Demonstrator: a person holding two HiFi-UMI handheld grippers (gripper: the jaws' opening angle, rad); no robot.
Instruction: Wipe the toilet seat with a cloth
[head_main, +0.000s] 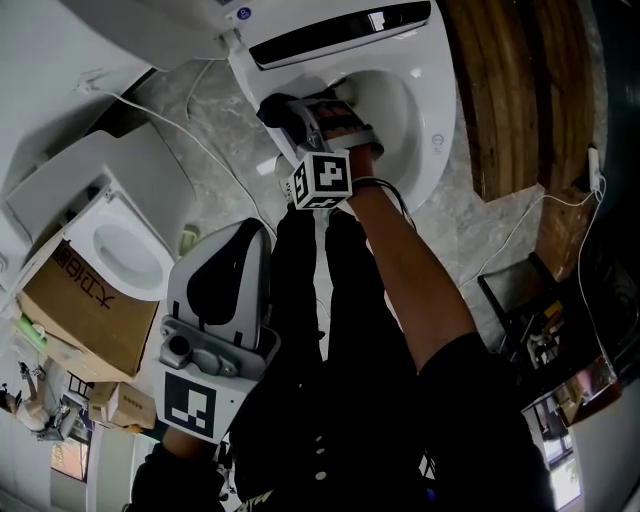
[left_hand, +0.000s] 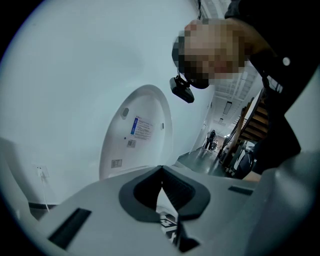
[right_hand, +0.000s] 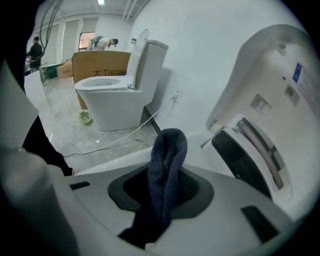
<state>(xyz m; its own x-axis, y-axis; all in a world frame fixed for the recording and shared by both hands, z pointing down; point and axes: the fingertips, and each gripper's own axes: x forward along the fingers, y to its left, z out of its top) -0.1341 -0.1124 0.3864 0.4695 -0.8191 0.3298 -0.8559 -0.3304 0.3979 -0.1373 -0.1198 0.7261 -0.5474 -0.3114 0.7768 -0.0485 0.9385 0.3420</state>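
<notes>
The cloth (right_hand: 167, 165) is dark blue, the toilet seat (head_main: 432, 110) white, the floor (head_main: 215, 110) grey-veined.

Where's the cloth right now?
The cloth is clamped in the right gripper, at the toilet seat rim, upper centre of the head view.

The left gripper (head_main: 243, 232) had a pale grey shell with a black oval inset and a black-and-white left cube (head_main: 190, 405) at its rear. The right gripper (head_main: 330, 112) bore a matching right cube (head_main: 322, 180). Black ribbed pads (left_hand: 175, 192) lined the jaws. The person wore black trousers (head_main: 305, 300) and a black sleeve (head_main: 480, 400).
</notes>
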